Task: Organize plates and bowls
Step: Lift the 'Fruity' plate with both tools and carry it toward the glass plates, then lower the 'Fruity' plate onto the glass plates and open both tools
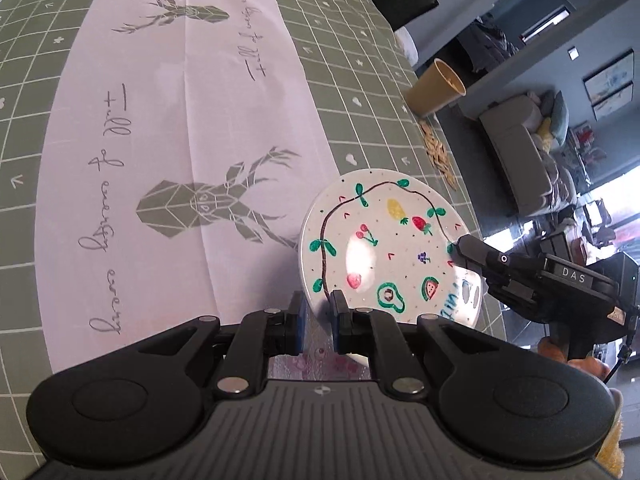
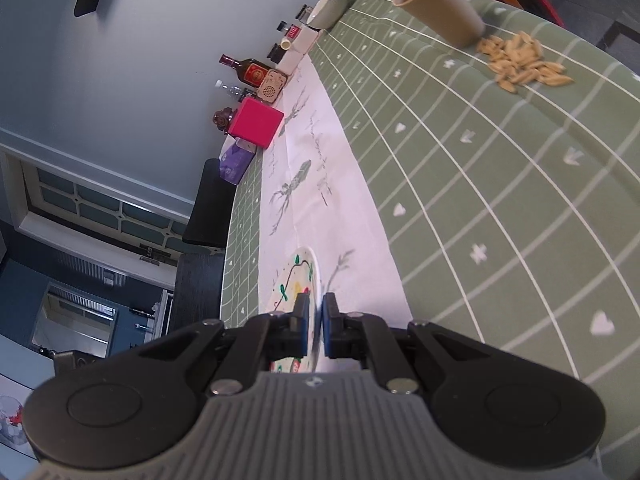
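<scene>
A white plate [image 1: 384, 248] painted with fruit and a vine is held tilted above the white deer-print runner [image 1: 160, 140]. My left gripper [image 1: 319, 320] is shut on its near rim. My right gripper [image 1: 460, 250] pinches the plate's far right rim. In the right wrist view the plate [image 2: 298, 280] shows edge-on between the fingers of my right gripper [image 2: 315, 312], which is shut on it. No bowl is in view.
A tan cup [image 2: 436, 4] lies tipped over on the green grid tablecloth [image 2: 500, 200] beside a pile of spilled nuts [image 2: 524, 60]. A pink box [image 2: 258, 122], bottles [image 2: 248, 68] and small boxes line the table's far edge by the wall.
</scene>
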`<control>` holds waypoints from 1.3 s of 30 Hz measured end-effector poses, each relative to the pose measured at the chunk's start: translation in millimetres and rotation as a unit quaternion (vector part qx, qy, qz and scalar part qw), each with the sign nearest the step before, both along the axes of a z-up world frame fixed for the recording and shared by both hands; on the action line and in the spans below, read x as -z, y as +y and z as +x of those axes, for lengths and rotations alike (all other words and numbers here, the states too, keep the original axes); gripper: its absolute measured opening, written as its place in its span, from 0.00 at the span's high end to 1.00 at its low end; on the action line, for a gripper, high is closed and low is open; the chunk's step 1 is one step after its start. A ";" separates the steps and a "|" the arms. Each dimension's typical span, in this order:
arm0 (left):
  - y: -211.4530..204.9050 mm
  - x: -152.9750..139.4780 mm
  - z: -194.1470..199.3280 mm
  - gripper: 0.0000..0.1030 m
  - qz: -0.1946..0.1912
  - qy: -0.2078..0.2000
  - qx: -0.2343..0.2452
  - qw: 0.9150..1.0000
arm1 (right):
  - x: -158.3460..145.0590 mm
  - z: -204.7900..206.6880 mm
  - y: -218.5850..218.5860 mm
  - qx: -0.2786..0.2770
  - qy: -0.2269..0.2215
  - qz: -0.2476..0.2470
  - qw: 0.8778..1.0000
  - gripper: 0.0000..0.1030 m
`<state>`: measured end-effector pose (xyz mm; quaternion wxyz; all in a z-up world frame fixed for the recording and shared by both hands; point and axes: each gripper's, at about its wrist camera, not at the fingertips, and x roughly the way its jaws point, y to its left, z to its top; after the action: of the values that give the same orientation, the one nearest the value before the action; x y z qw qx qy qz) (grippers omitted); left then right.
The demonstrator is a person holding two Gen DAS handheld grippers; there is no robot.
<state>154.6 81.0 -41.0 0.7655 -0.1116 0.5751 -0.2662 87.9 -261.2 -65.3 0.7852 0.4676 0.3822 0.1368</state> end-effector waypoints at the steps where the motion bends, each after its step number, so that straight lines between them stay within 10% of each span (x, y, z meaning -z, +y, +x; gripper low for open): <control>1: -1.3 2.0 -1.6 0.87 0.002 0.004 0.007 1.000 | 2.6 -5.8 -1.6 0.000 0.006 0.003 1.000 0.95; 25: -44.5 1.2 -12.7 0.86 0.090 -0.060 0.204 0.973 | 47.5 -77.8 17.3 0.014 0.071 0.041 0.997 0.93; 39: -25.6 -2.4 0.5 0.82 0.106 -0.090 0.100 0.985 | 31.4 -81.8 44.8 -0.012 0.090 -0.079 0.993 0.92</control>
<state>155.1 55.4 -38.6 0.7914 0.0527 0.5369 -0.2875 6.2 -216.3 -96.7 0.7801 0.4104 0.4665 0.0728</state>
